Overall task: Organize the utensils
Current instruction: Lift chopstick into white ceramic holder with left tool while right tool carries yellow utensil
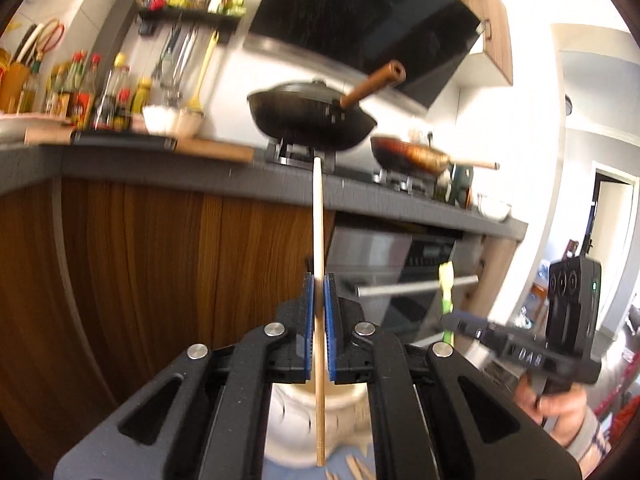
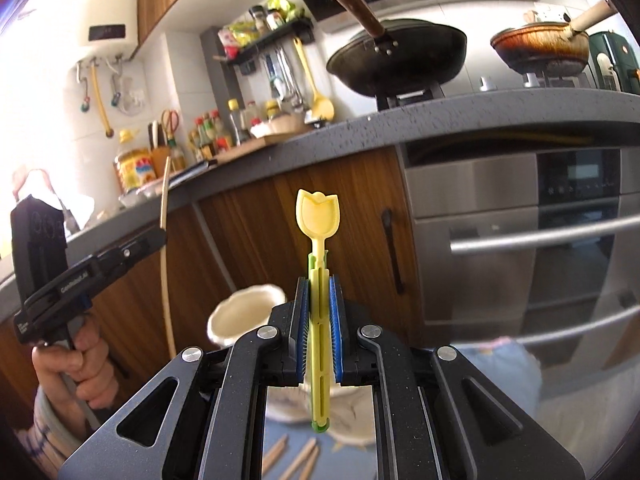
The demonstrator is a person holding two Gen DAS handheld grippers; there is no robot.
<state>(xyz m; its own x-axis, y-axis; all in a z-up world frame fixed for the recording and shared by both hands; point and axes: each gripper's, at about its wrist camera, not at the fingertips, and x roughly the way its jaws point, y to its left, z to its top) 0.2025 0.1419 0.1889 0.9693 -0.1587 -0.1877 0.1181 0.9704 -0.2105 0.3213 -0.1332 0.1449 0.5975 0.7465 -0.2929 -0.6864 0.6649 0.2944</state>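
My left gripper is shut on a thin wooden chopstick that stands nearly upright between the blue pads. My right gripper is shut on a yellow and green tulip-shaped plastic spoon, bowl end up. A cream ceramic holder sits below and between the two grippers, its mouth partly hidden by the fingers. Several wooden chopsticks lie on a light blue cloth beside it. Each gripper shows in the other's view, the right gripper with the spoon, the left gripper with the chopstick.
A grey counter runs ahead over wood cabinet doors and a steel oven. On it stand a black wok, a brown pan, sauce bottles and a cutting board. A hand grips the left tool.
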